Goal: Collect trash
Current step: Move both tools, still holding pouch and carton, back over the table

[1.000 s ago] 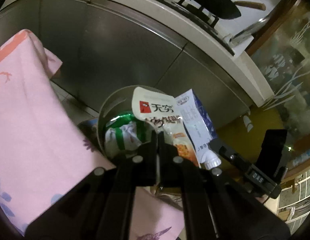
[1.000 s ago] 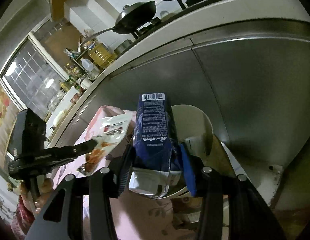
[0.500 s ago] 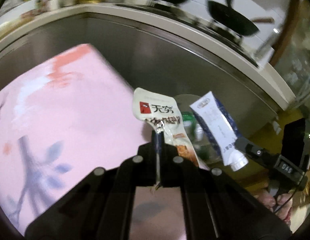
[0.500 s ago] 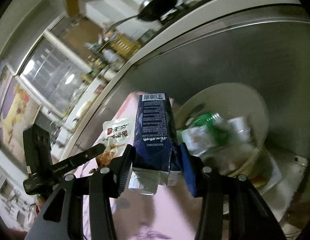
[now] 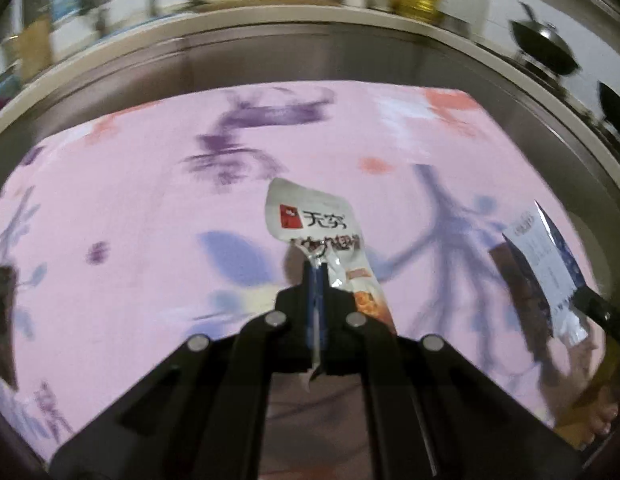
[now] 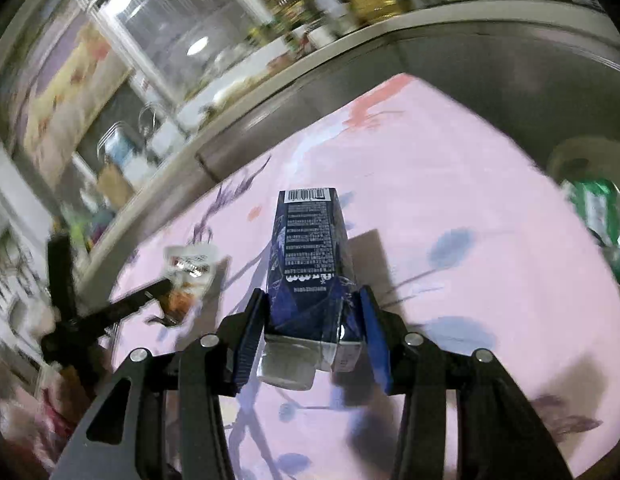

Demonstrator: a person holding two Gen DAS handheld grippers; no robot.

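Your bin [image 6: 566, 156] at right holds green-and-white trash [image 6: 602, 212]. Your left gripper [image 5: 316, 280] pinches a crumpled white snack pouch [image 5: 310, 220]; your right gripper [image 6: 314, 312] clamps a dark-blue carton [image 6: 310, 248].

One snack pouch [image 5: 314, 224], one blue carton [image 6: 310, 256], one pink floral cloth [image 5: 130, 208], two pans [image 5: 544, 46].

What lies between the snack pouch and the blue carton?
Only bare pink cloth lies between snack pouch and blue carton, seen in the right wrist view.
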